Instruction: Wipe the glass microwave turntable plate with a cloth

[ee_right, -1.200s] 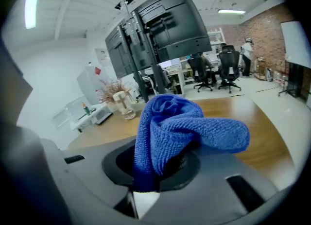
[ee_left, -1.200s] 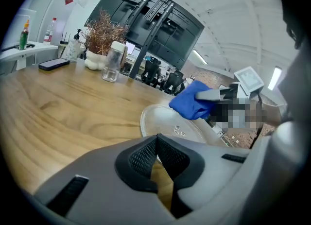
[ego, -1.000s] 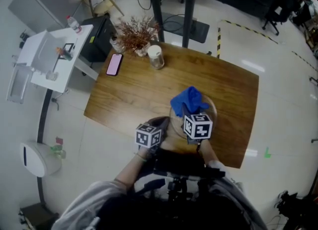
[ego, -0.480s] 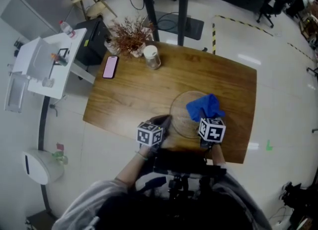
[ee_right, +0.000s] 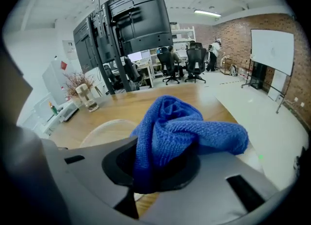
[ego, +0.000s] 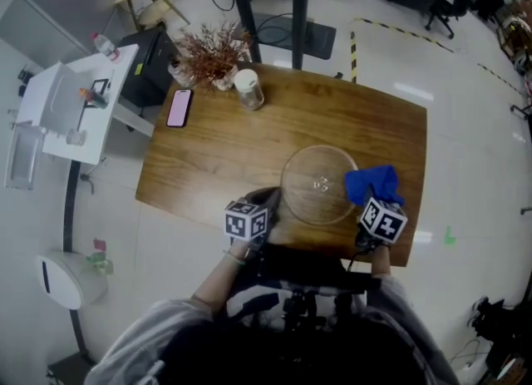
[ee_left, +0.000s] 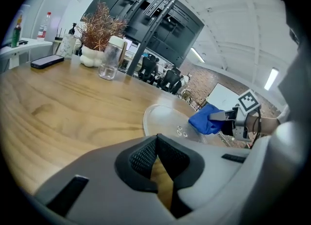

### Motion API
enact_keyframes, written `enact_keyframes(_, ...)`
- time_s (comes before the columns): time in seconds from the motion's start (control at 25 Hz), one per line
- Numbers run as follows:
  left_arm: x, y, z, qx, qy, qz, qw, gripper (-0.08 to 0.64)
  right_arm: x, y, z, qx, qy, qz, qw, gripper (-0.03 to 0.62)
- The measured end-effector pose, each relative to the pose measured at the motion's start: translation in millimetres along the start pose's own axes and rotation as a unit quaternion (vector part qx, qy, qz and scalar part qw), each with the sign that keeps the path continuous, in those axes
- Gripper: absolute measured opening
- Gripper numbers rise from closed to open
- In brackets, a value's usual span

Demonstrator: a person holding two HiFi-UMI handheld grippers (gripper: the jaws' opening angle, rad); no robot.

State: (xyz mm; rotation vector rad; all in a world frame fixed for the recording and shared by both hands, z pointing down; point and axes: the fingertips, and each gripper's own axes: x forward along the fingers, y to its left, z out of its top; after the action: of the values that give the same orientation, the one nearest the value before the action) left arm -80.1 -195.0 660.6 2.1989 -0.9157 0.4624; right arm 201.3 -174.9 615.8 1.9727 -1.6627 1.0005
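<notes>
The round glass turntable plate (ego: pixel 318 185) lies flat on the wooden table (ego: pixel 216 159), near its front edge. My right gripper (ego: pixel 373 199) is shut on a bunched blue cloth (ego: pixel 371 182), held at the plate's right rim, mostly off the glass. In the right gripper view the cloth (ee_right: pixel 181 130) fills the jaws and the plate (ee_right: pixel 108 129) shows to the left. My left gripper (ego: pixel 266 203) sits just left of the plate, shut with nothing in it; its view shows the plate (ee_left: pixel 165 121) ahead and the cloth (ee_left: pixel 206 120) beyond it.
At the table's back left stand a lidded glass jar (ego: pixel 248 90), a pink phone (ego: pixel 179 107) and a vase of dried branches (ego: pixel 212 52). A white side table (ego: pixel 75 101) stands left of the table. The table's right edge (ego: pixel 422 184) is close to the cloth.
My right gripper has dragged the blue cloth from the plate's far middle across to its right rim. The left gripper has stayed beside the plate's left edge.
</notes>
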Motion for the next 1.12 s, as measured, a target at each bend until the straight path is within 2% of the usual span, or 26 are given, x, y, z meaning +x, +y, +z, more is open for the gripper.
enact_keyframes(0.16, -0.2, -1.3, -4.8, -0.005, 0.002, 0.004, 1.0, 0.0, -9.5, 68.3, 16.2, -0.007, -0.028, 0.101, 0.994, 0.078)
enact_keyframes(0.32, 0.5, -5.3, -8.6, -0.005, 0.005, 0.004, 1.0, 0.0, -9.8, 155.0, 11.7, -0.067, -0.018, 0.206, 0.976, 0.078)
enact_keyframes(0.44, -0.6, -5.7, -8.9, -0.006, 0.003, 0.009, 0.9999, 0.0, 0.2, 200.6, -5.8, -0.125, 0.004, 0.24, 0.963, 0.078)
enact_keyframes(0.56, -2.9, -4.7, -9.5, -0.009, -0.001, 0.013, 0.9999, 0.0, 9.4, 218.1, -24.2, -0.167, 0.022, 0.242, 0.956, 0.078)
enact_keyframes(0.68, -4.4, -4.7, -10.7, -0.01, -0.003, 0.014, 0.9999, 0.0, 13.5, 210.5, -34.8, -0.178, 0.032, 0.227, 0.957, 0.078)
enact_keyframes(0.88, -3.6, -10.6, -13.7, -0.005, 0.0, 0.008, 1.0, 0.0, 14.6, 157.2, -34.4, -0.141, 0.035, 0.186, 0.972, 0.078)
enact_keyframes(1.12, -3.9, -7.0, -16.1, -0.007, 0.002, 0.013, 0.9999, 0.0, 3.8, 62.6, -30.4, -0.075, 0.026, 0.096, 0.992, 0.078)
